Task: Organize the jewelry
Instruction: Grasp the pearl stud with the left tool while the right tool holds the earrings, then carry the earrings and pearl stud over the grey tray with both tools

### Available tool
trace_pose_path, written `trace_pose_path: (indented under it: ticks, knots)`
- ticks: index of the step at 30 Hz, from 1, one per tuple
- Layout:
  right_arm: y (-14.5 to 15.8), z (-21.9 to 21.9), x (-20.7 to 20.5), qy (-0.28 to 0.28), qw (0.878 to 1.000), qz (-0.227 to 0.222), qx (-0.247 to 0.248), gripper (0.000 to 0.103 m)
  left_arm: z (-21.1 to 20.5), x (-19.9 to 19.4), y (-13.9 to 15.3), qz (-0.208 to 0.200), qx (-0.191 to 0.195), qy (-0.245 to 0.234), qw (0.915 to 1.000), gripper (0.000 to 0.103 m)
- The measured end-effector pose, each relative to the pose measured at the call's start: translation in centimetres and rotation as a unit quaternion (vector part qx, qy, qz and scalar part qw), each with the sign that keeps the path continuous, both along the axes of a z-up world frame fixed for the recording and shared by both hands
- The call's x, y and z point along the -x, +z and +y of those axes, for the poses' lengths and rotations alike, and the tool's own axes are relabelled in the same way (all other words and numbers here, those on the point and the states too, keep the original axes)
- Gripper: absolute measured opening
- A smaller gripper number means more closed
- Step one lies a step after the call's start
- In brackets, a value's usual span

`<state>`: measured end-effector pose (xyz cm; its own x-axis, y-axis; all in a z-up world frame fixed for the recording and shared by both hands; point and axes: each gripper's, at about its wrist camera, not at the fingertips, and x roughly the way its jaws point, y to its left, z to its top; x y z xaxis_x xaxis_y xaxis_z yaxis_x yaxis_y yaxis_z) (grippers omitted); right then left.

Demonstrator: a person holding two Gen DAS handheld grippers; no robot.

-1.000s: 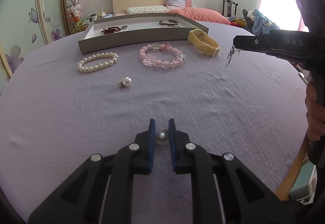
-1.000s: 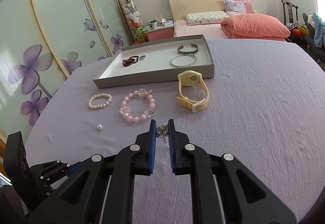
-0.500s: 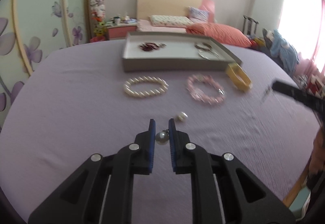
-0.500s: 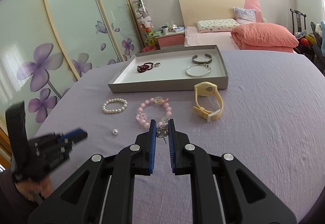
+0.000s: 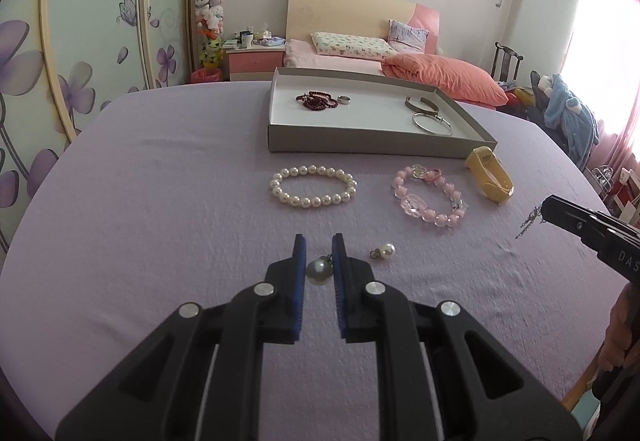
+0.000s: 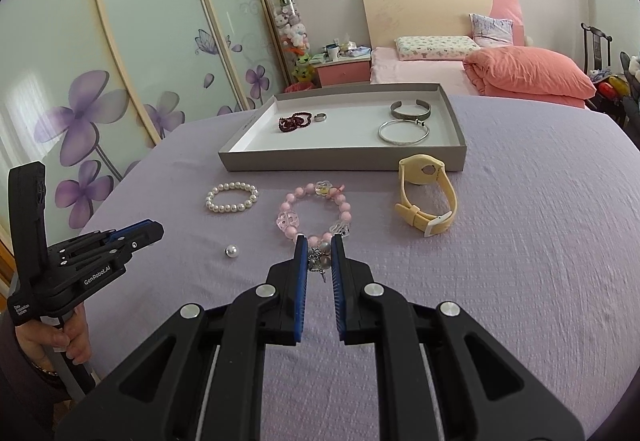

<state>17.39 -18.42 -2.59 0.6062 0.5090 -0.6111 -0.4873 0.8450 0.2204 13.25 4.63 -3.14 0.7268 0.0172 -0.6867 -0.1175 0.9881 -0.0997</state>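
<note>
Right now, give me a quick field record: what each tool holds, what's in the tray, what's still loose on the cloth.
left tool: shut on pearl earring
right tool: shut on dangly silver earring
tray: dark red beads, ring, cuff, bangle
loose on cloth: pearl bracelet, pink bracelet, yellow watch, second pearl earring

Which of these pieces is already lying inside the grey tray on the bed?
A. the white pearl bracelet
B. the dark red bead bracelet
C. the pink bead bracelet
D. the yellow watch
B: the dark red bead bracelet lies on the white floor of the grey tray, while the white pearl bracelet, yellow watch and pink bead bracelet lie on the purple bedspread in front of it.
</note>
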Motion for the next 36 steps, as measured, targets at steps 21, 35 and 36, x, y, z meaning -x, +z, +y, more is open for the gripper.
trace_pose_path:
  ticks: [21, 35, 36]
  knots:
    - [5.1, 0.3, -4.4, -0.016, 0.997, -0.072, 0.003, 0.012, 0.6, -4.3, 3.7, -0.039, -0.011, 0.008, 0.9991, 0.013]
    - [4.9, 2.6, -15.9, -0.049, 0.996, -0.076, -0.008, 0.012, 2.2, -15.6, 5.2, -0.067, 0.009, 0.015, 0.9976, 0.013]
    - [4.3, 2.9, -17.0, -0.053, 0.996, -0.068, -0.004, 0.012, 2.3, -16.8, 4.8, -0.062, 0.013, 0.019, 0.9978, 0.013]
